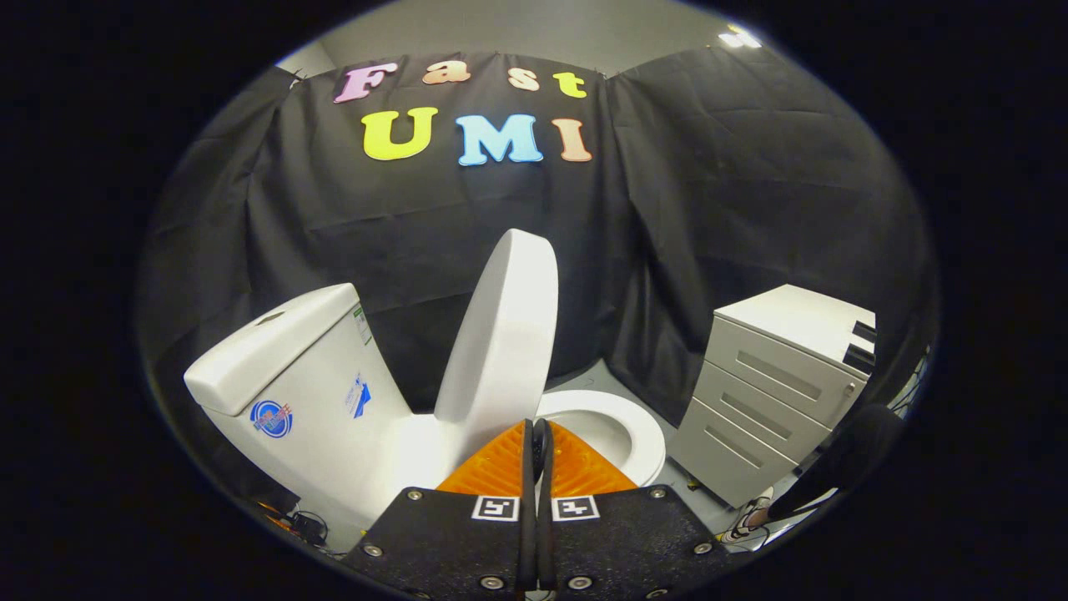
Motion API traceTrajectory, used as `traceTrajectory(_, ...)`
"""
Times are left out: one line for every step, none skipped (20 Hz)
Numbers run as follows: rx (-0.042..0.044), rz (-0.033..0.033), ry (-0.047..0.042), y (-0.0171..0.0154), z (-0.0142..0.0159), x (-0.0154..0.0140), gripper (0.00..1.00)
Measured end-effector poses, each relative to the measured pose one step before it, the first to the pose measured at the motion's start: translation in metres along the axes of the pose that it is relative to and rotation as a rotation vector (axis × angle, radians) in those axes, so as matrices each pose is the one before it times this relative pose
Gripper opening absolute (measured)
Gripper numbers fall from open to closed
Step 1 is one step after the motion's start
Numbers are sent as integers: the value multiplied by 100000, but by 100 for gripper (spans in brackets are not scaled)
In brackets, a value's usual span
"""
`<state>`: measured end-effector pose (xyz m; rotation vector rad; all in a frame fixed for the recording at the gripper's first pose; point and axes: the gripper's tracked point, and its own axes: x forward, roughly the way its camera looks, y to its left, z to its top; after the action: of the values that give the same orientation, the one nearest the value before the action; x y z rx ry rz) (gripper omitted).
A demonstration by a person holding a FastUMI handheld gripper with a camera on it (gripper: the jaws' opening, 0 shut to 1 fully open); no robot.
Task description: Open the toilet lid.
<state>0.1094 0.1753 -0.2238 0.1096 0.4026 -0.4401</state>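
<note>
I see the white ceramic toilet [334, 417] with its cistern to the left of its bowl, standing before the black cloth wall [709, 209]. To the bowl's right stands a pale grey three-drawer cabinet [776, 384]. The white oval plastic lid [505, 334] stands raised, long axis near upright, tipped slightly away from the cistern, just beyond my fingers. The white seat ring [626, 426] lies flat on the bowl. My gripper [538, 438] has its fingers together, clamping nothing.
</note>
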Motion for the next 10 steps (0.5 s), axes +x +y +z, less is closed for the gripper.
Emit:
traceTrajectory(-2684,319,-1372,518,286,-146,0)
traceTrajectory(-3007,42,-1338,466,122,-184,0)
traceTrajectory(-3104,180,-1117,466,261,-184,0)
traceTrajectory(-2473,300,-965,605,189,-162,0)
traceTrajectory(-1914,434,-500,546,270,-146,0)
traceTrajectory(-1667,651,-844,652,293,-198,0)
traceTrajectory(-1610,544,-497,547,352,-198,0)
traceTrajectory(-2032,738,-1019,672,265,-260,0)
traceTrajectory(-2290,524,-542,629,302,-125,0)
traceTrajectory(-1903,149,-852,586,186,-47,0)
